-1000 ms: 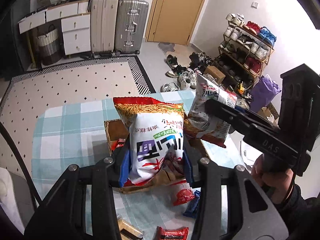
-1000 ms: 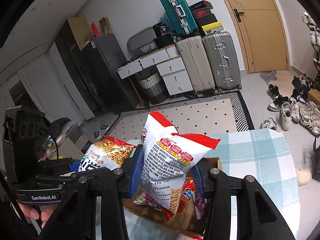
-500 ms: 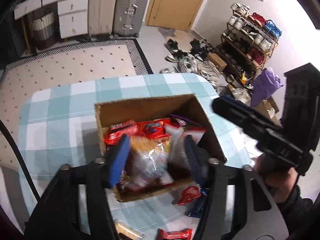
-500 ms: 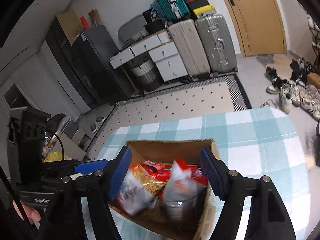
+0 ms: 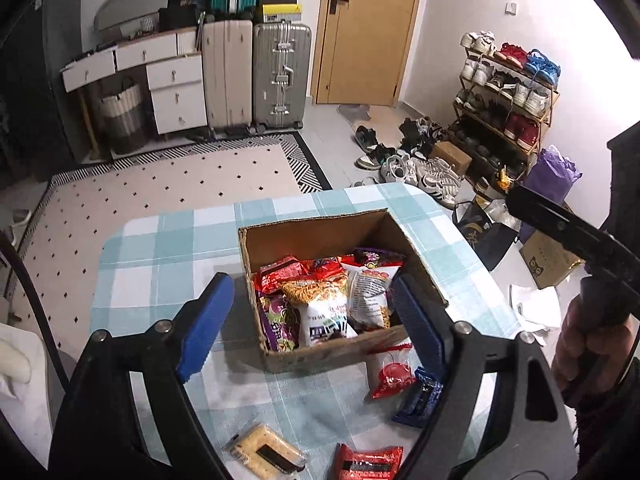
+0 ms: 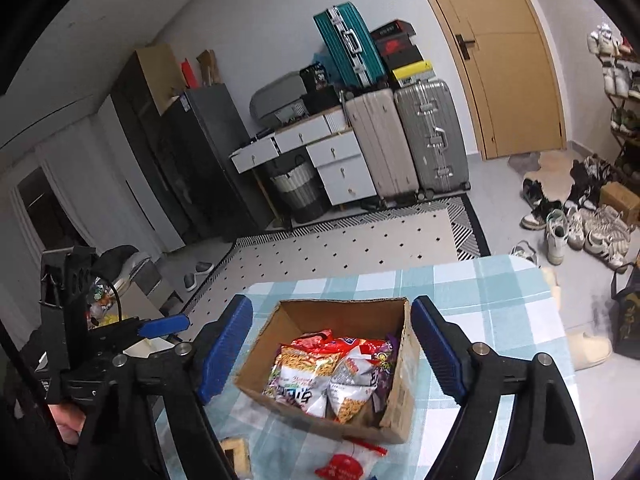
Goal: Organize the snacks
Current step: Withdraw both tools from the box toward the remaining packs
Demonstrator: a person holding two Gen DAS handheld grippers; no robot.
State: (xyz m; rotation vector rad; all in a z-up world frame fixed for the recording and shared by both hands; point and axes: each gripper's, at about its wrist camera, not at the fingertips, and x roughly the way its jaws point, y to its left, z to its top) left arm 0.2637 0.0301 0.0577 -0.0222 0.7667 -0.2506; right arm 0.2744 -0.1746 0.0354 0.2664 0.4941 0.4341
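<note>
In the left wrist view, the left claw [image 5: 310, 312] hangs over the near side of the cardboard box [image 5: 320, 236] with its jaws wide apart; they have just been opening, and nothing is pinched between the blue pads. The box stands on the counter [image 5: 160, 256], which wears a blue-and-white checked cloth. Inside the box lie two white snack bags: a noodle snack bag [image 5: 320, 304] and a second snack bag [image 5: 370, 290] just to its right, among red and purple packets. Only this view shows the loose items on the cloth in front of the box, four in all: a red-and-white packet [image 5: 390, 368], a blue packet [image 5: 418, 398], a cracker pack [image 5: 266, 450] and a red wrapper [image 5: 368, 462]. It also shows the person's right hand [image 5: 588, 344] gripping the other tool at the right edge.

In the right wrist view, the right claw [image 6: 332, 350] hovers over the same box [image 6: 400, 392], jaws likewise spread and just opened, empty between them. The two white bags [image 6: 304, 376] lie side by side inside. This view alone shows the left claw [image 6: 164, 326] from the side at the left, one blue pad visible. Of the loose items, only two are seen here: the red-and-white packet [image 6: 344, 466] and a corner of the cracker pack [image 6: 236, 454].
</note>
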